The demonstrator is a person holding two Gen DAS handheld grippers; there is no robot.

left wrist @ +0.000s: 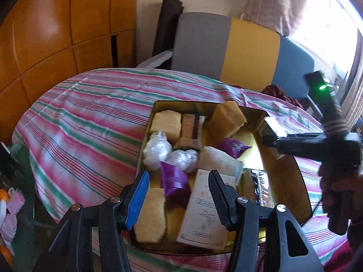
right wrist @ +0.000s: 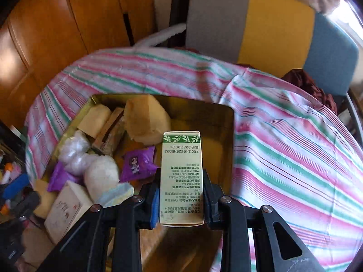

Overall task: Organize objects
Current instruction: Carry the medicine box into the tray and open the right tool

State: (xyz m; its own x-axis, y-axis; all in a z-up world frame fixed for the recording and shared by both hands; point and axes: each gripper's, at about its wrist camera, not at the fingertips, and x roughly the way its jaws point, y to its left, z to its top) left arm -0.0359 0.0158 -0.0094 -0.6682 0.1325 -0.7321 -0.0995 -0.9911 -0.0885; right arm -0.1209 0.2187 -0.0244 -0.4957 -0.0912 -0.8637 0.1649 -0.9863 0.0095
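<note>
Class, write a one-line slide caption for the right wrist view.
Right tongs grip a green-printed box above the gold tin of packets.

Your window blows out the upper right with daylight glare. Both views are soft, motion-blurred, and bowed at the fisheye edges.
</note>
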